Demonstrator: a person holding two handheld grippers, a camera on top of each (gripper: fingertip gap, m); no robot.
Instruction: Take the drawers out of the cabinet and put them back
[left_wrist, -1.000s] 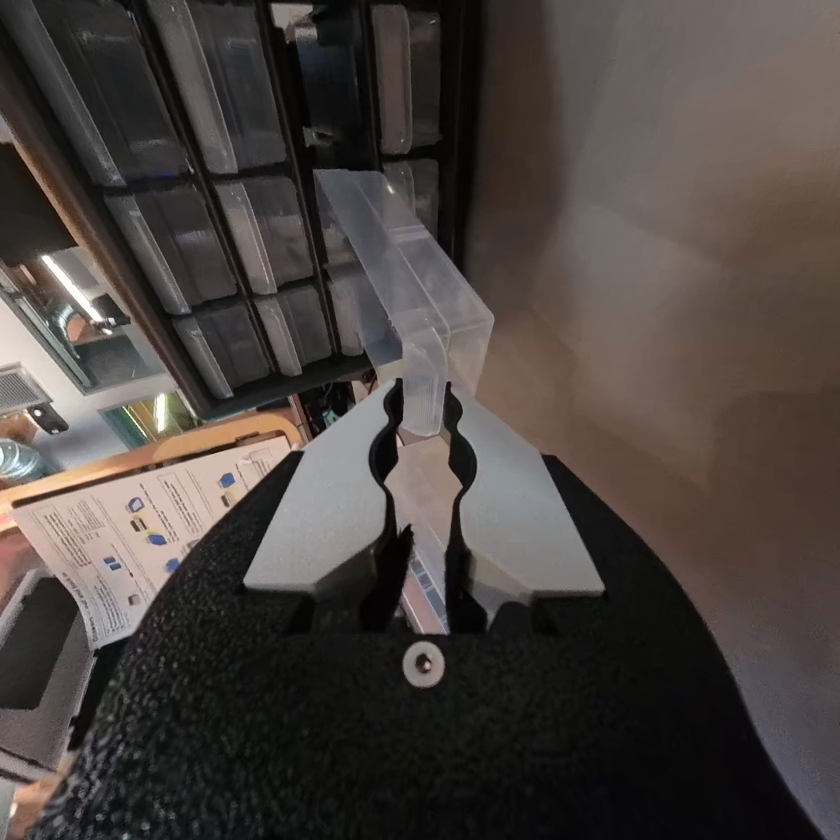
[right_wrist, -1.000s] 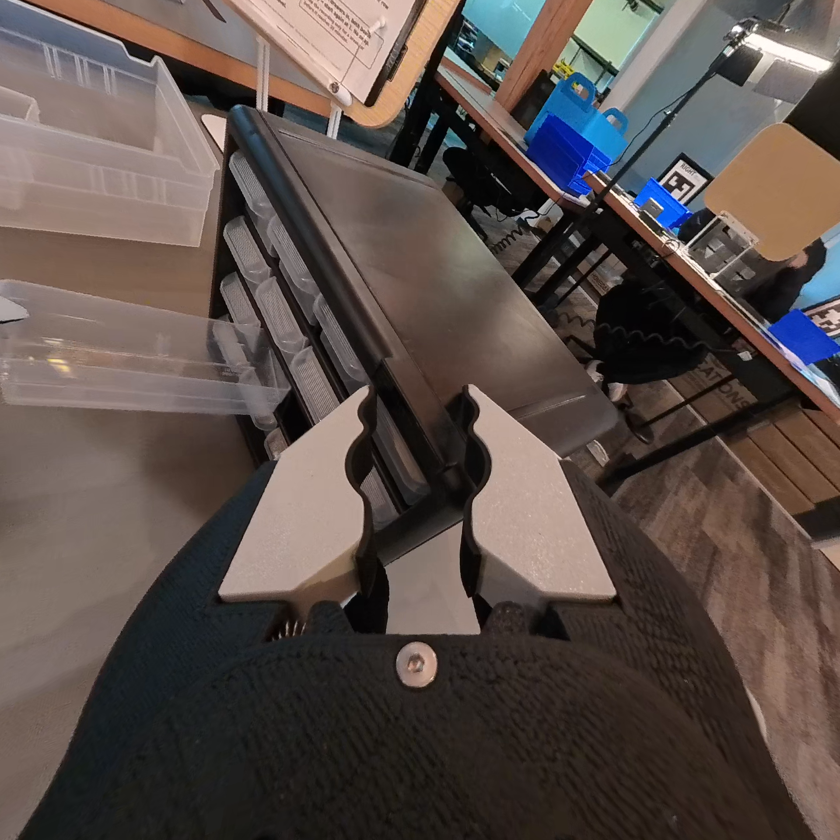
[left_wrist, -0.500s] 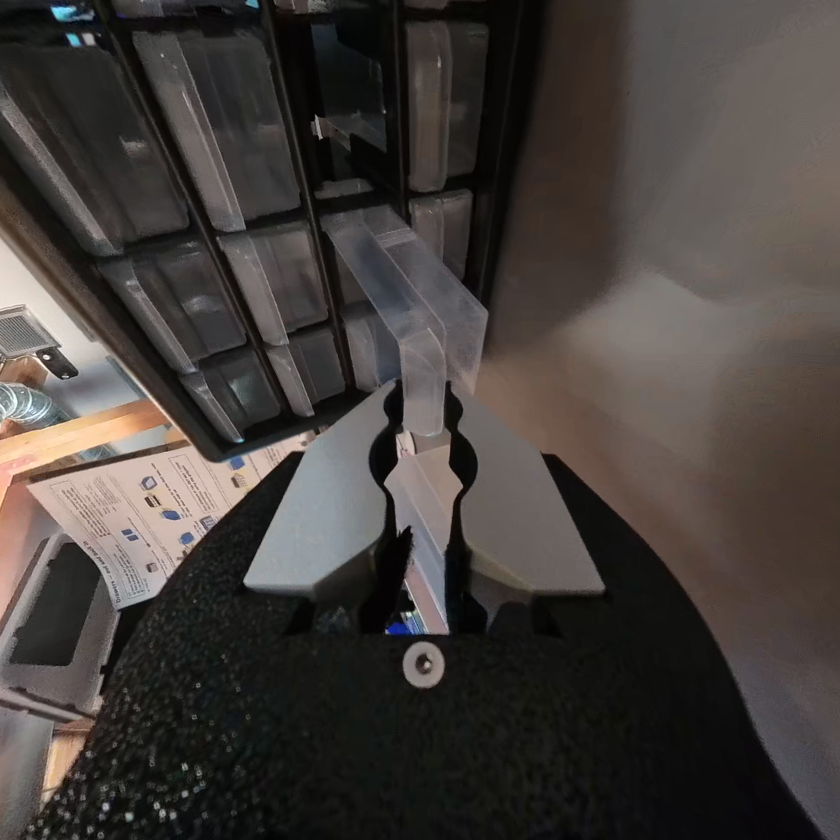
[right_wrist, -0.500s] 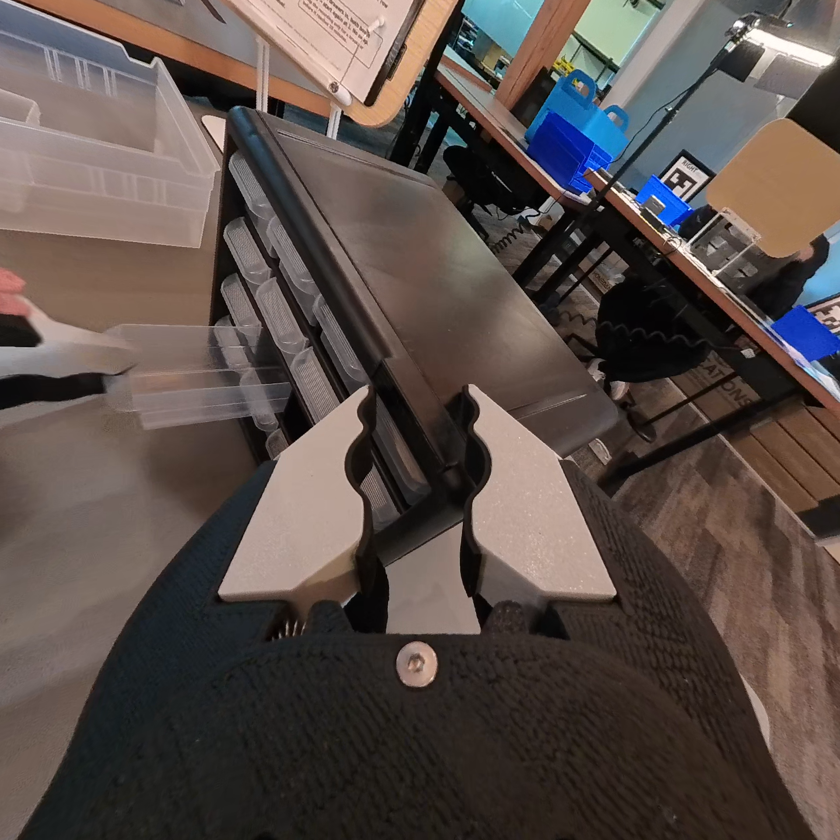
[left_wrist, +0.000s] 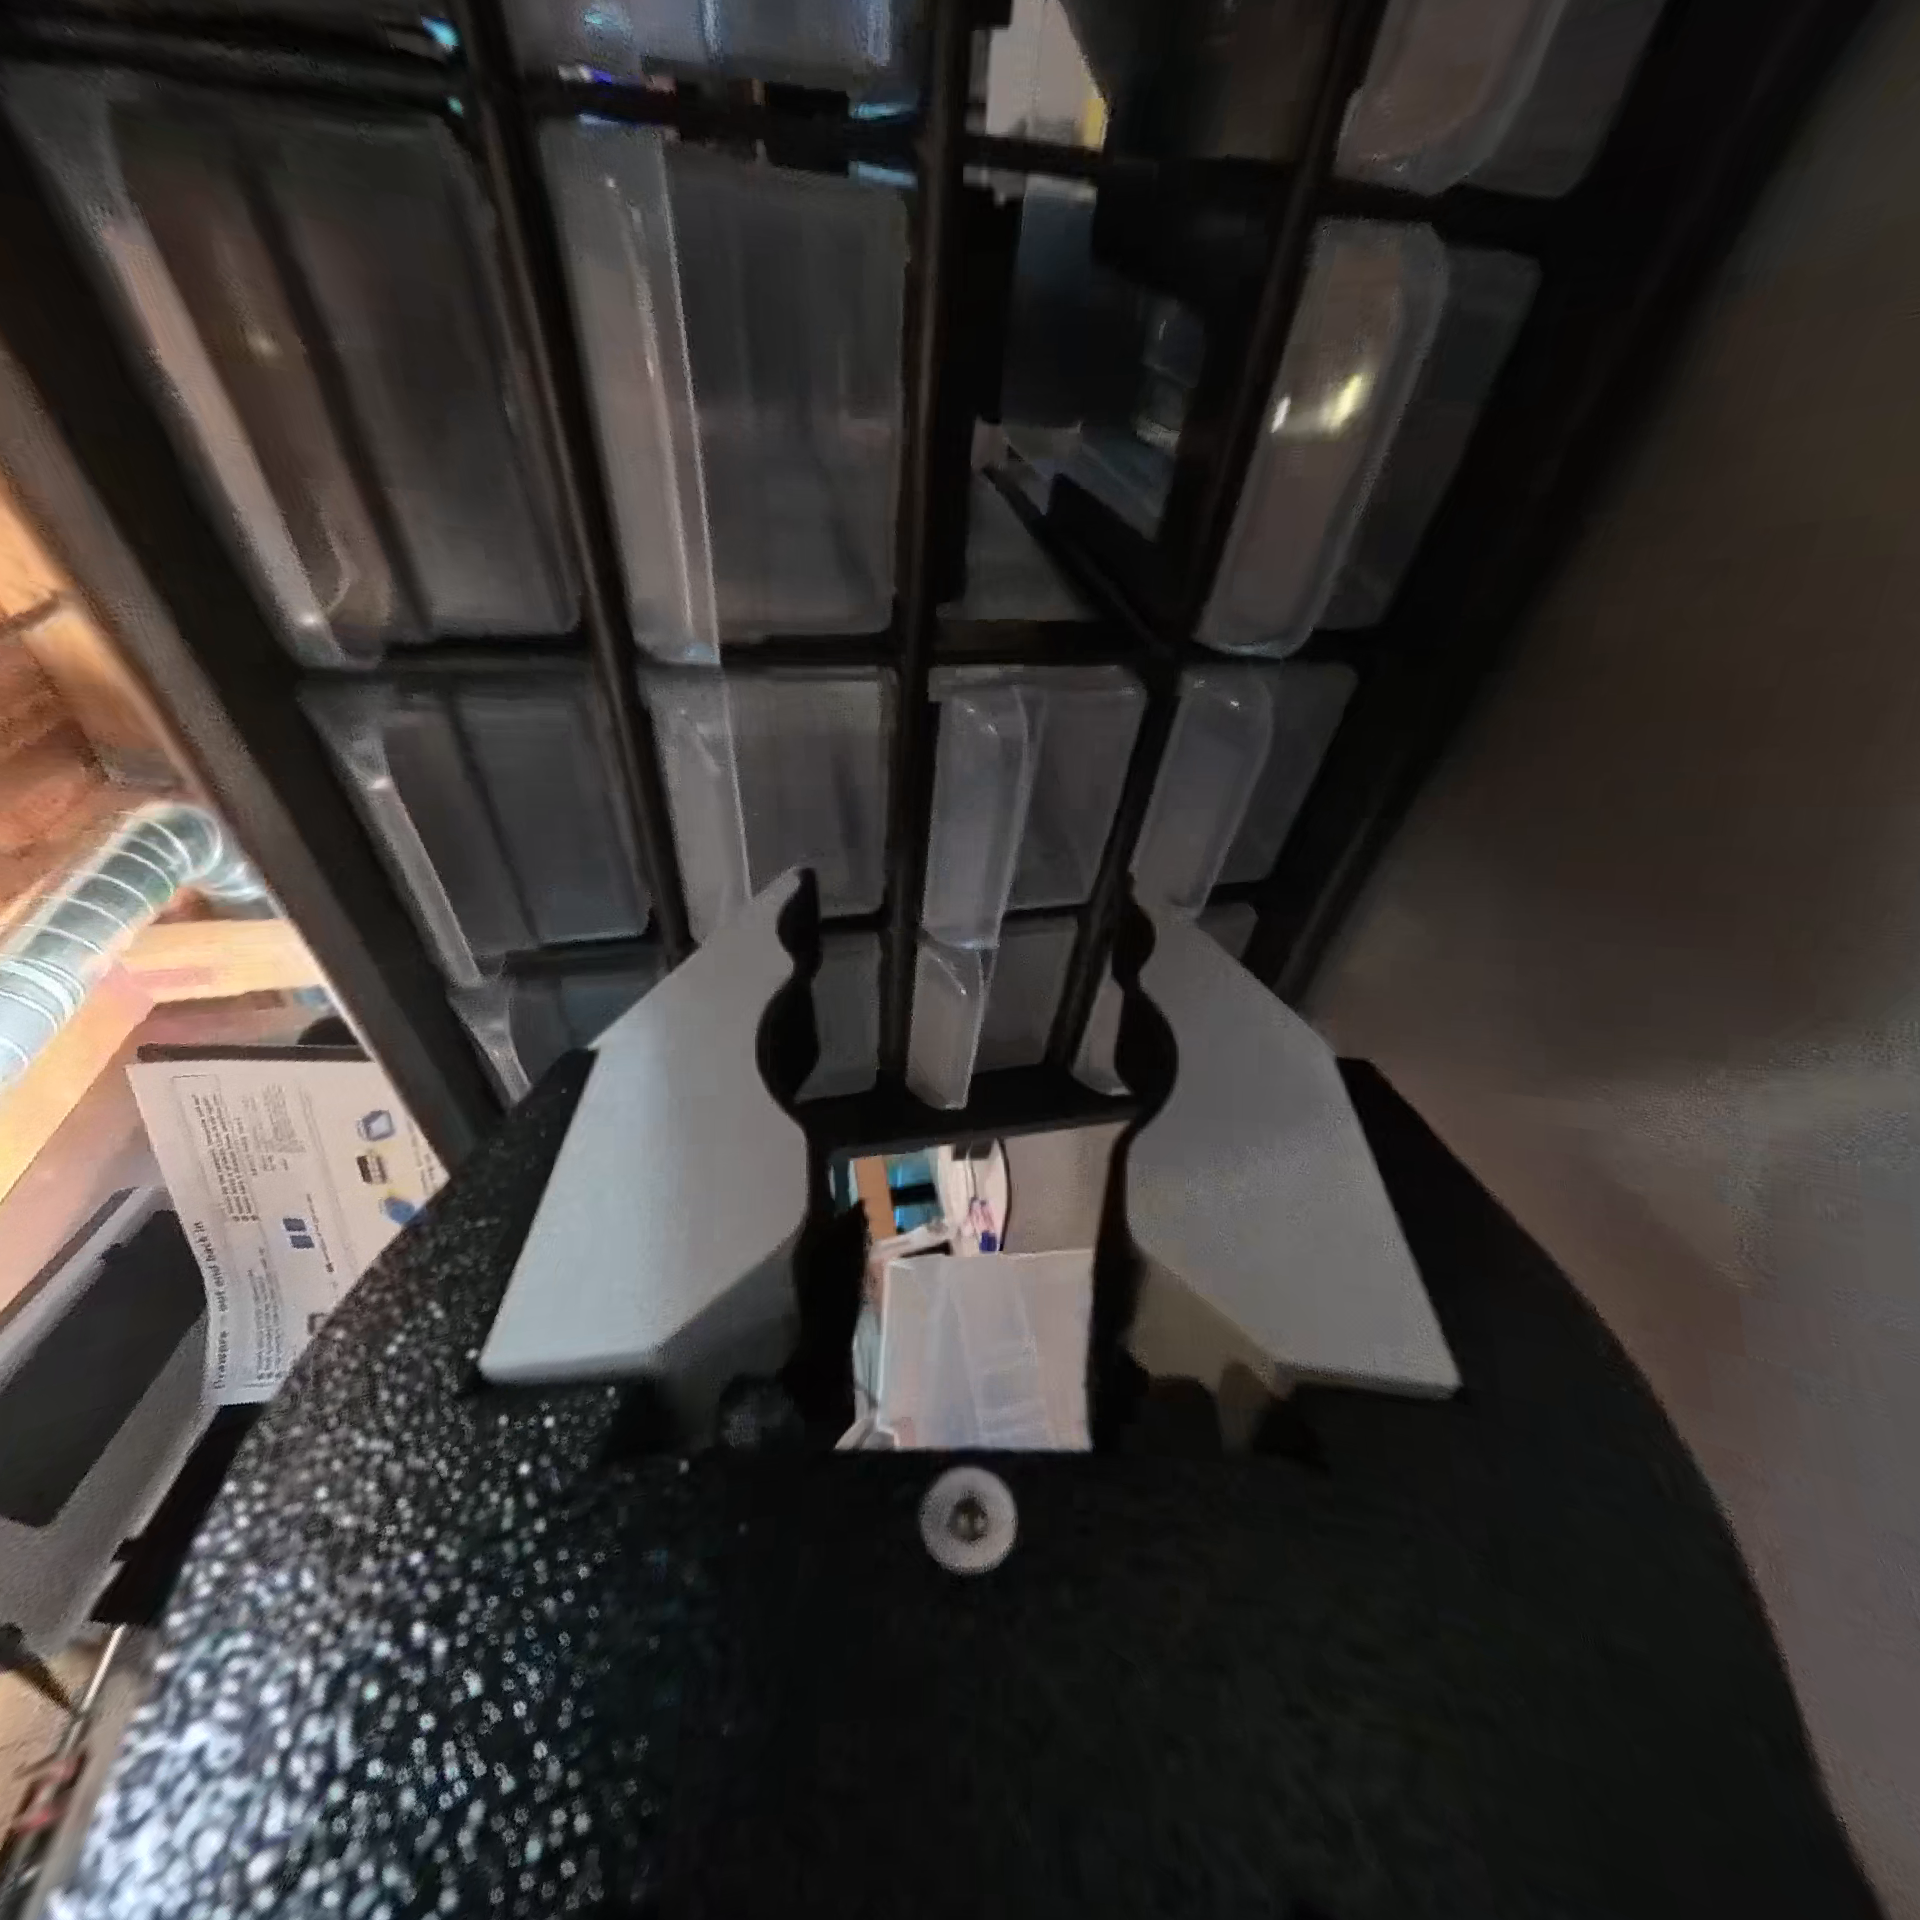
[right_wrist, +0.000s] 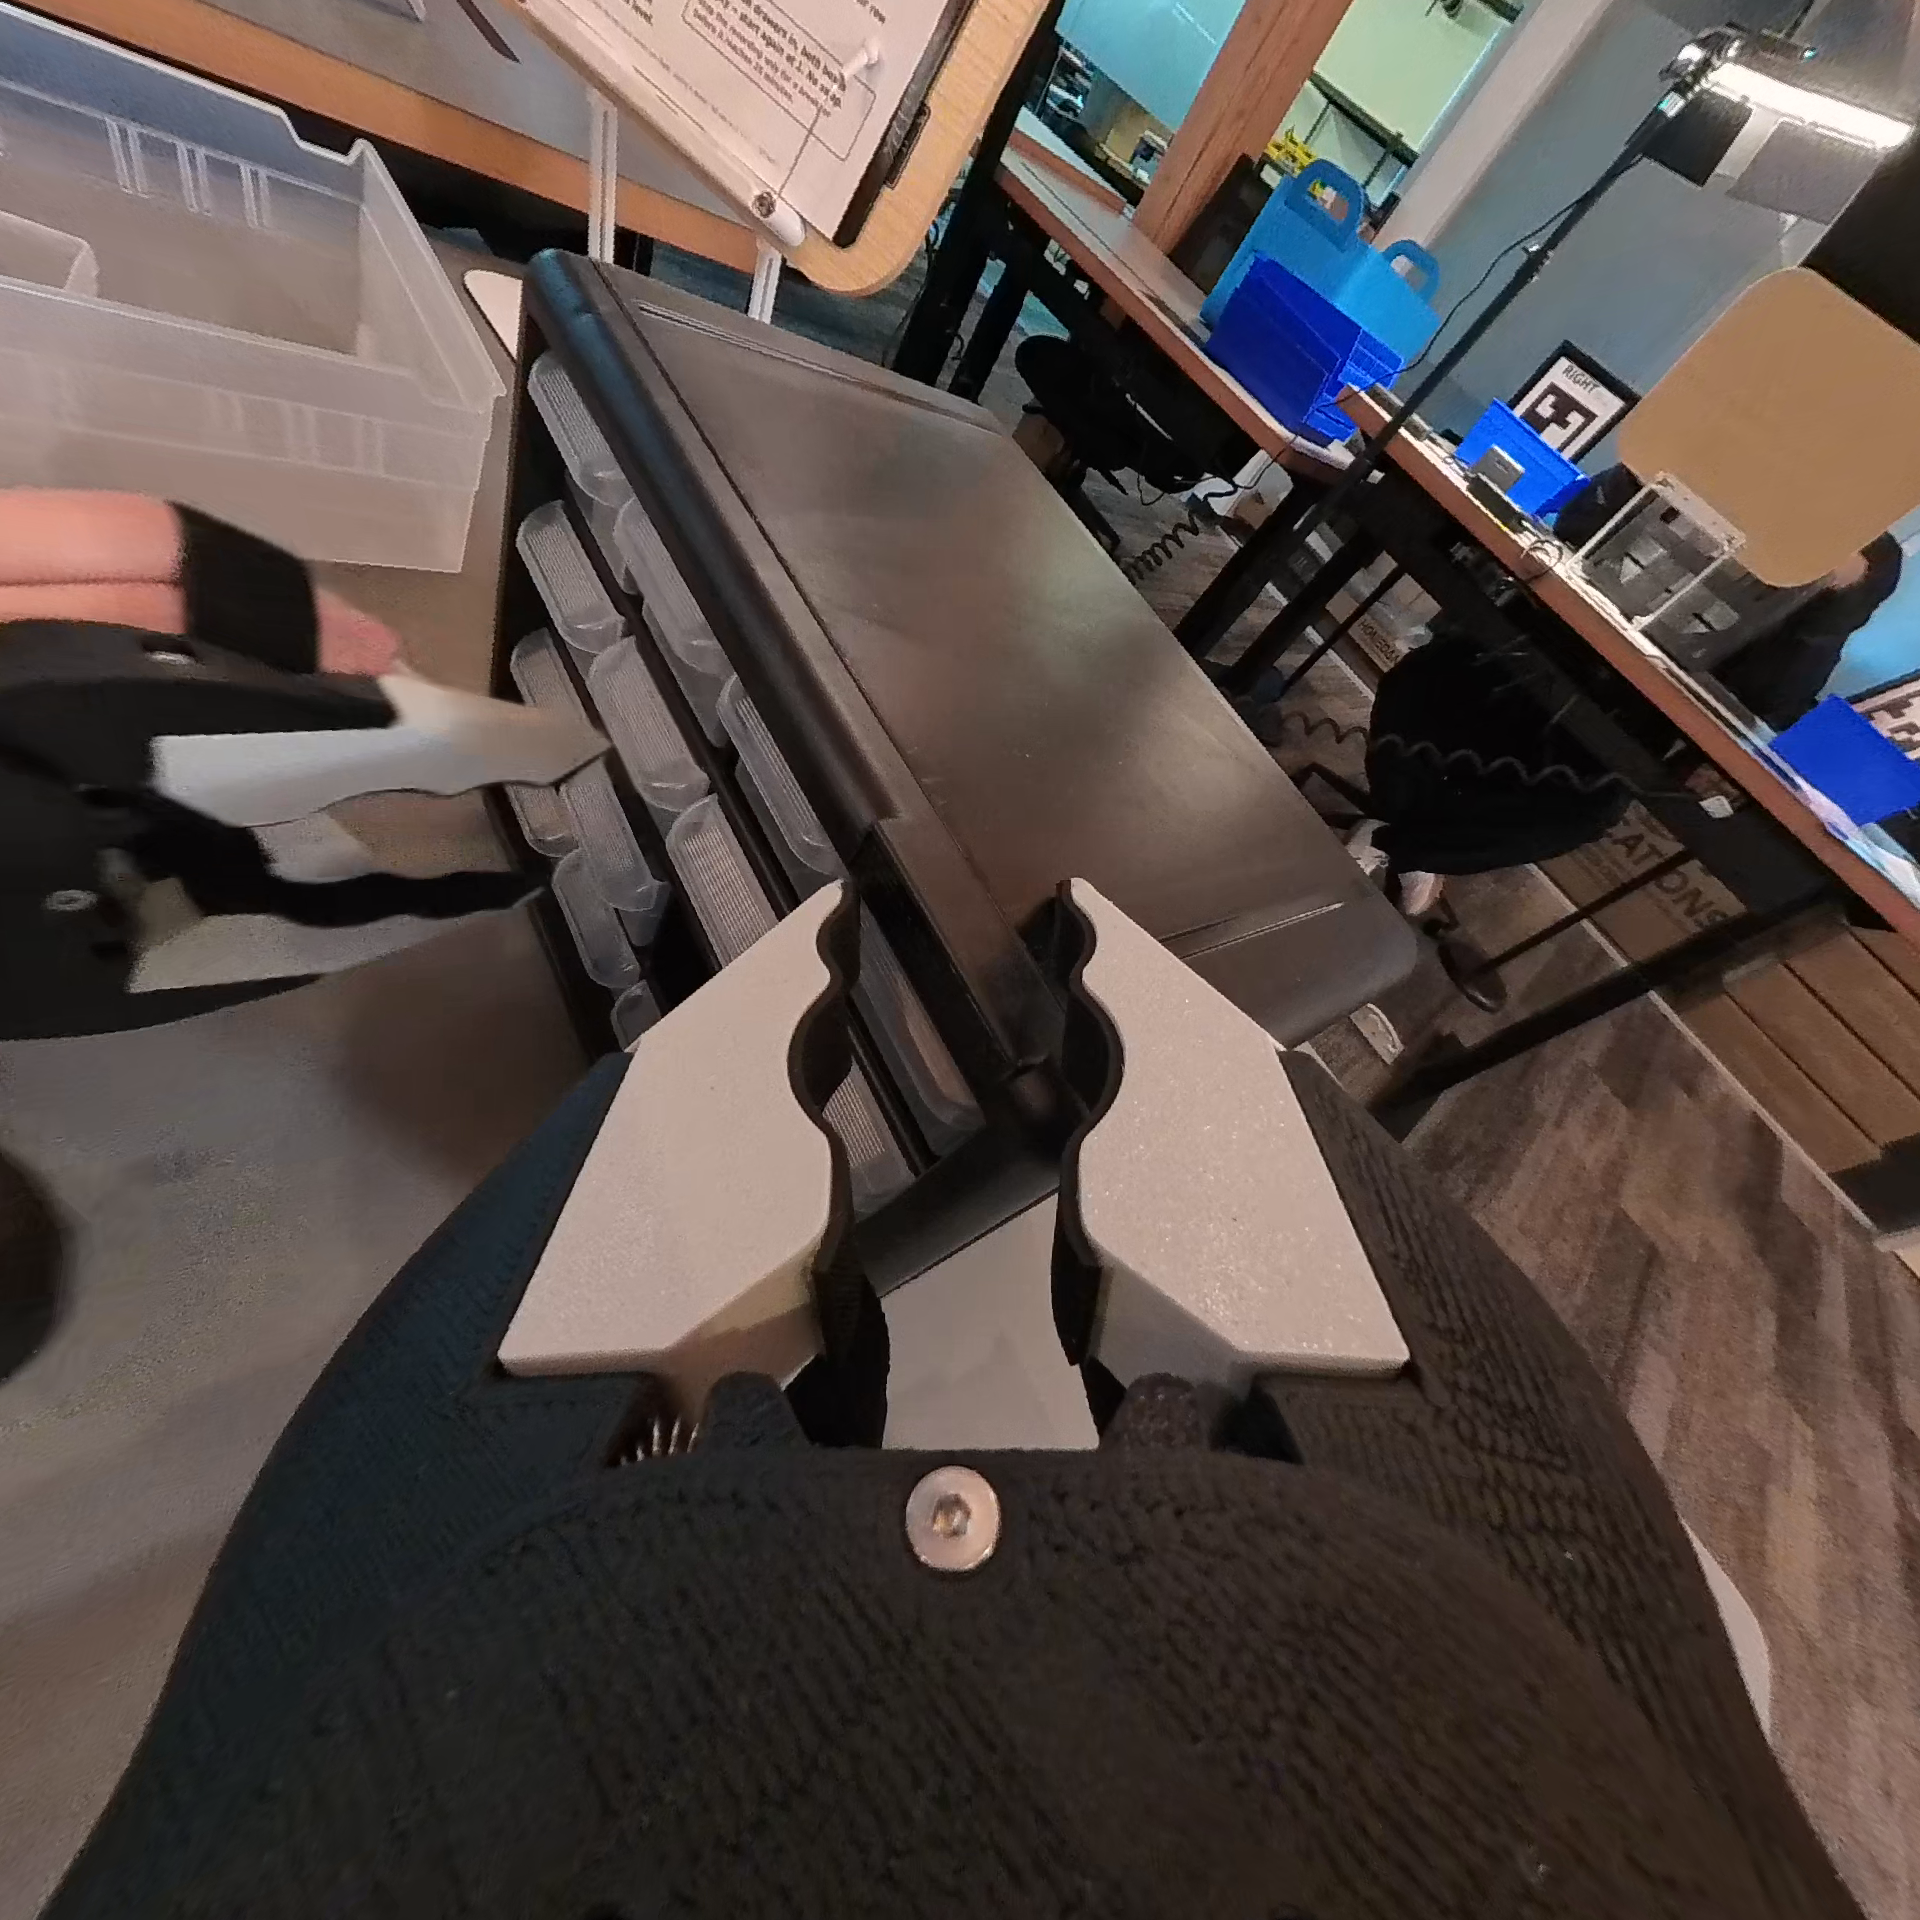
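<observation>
In the left wrist view the left gripper (left_wrist: 961, 914) has its grey fingers (left_wrist: 675, 1143) spread wide with nothing between them. Just ahead of the tips stands the front of the black cabinet (left_wrist: 914, 416), a grid of narrow compartments filled with clear plastic drawers (left_wrist: 758, 416). One drawer (left_wrist: 971, 873) directly in front of the fingers sits seated in its slot, its clear pull tab pointing out toward the gap, not touched by either finger. Higher up, one compartment (left_wrist: 1091, 364) looks dark and open, with no drawer front across it. Off to the left, beyond the cabinet's edge, a printed instruction sheet (left_wrist: 291, 1174) leans on a board.

In the right wrist view the right gripper (right_wrist: 951, 904) is closed on the near top edge of the cabinet (right_wrist: 987, 665), one finger on the drawer side and one on the flat panel side, the black rim pinched between them. To the left, the left gripper (right_wrist: 582, 758) shows again, blurred, its tips up against the drawer fronts (right_wrist: 644, 717), held by a person's hand (right_wrist: 125, 582). Farther back on the grey surface (right_wrist: 208, 1143) rests a large clear plastic tray (right_wrist: 260, 416), just beside the cabinet's far end. Behind it stands the board with the sheet (right_wrist: 748, 73), and well beyond, blue bins (right_wrist: 1320, 312) sit on other desks.
</observation>
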